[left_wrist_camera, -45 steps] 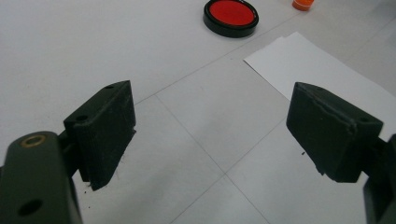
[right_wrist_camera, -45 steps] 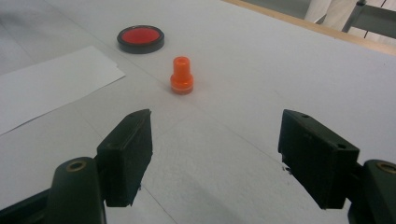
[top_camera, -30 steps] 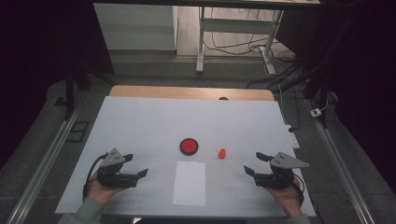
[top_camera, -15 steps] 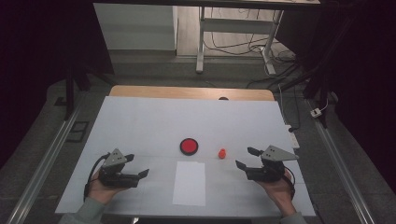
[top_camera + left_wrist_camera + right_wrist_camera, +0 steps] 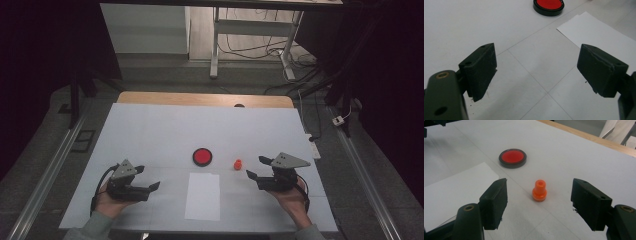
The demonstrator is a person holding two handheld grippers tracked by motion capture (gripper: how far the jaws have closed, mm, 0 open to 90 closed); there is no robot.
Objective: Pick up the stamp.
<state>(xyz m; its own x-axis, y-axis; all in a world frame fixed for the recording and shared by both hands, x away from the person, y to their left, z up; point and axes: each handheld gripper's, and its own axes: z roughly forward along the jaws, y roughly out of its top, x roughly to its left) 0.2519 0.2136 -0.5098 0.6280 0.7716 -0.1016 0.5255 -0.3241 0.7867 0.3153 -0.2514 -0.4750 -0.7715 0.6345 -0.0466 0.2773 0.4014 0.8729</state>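
Orange stamp-like knob (image 5: 539,190): upright on the white-covered worktop (image 5: 150,135), seen straight ahead between the two black fingers of the right gripper (image 5: 537,205) in the right gripper view. No contact with either finger; clear worktop surface visible on both sides of the knob. Right gripper fingers (image 5: 495,200): spread wide apart, holding nothing. In the high view, right gripper (image 5: 260,172) near the knob (image 5: 238,164), pointing toward it from the right, held in the person's right hand (image 5: 292,197) at the near edge of the worktop. Round black dish with red centre (image 5: 202,156): just left of the knob, apart from it, flat on the worktop; also visible beyond the knob in the right gripper view (image 5: 512,158) and at the top of the left gripper view (image 5: 548,5). White paper sheet (image 5: 203,196): flat on the worktop, nearer the person than the dish, between the two grippers. Left gripper (image 5: 150,177): low over the worktop at the left of the sheet, well apart from the knob, held in the left hand (image 5: 107,202). Left gripper fingers (image 5: 480,70): wide apart, empty, with bare worktop and a corner of the sheet (image 5: 599,35) between and beyond them.
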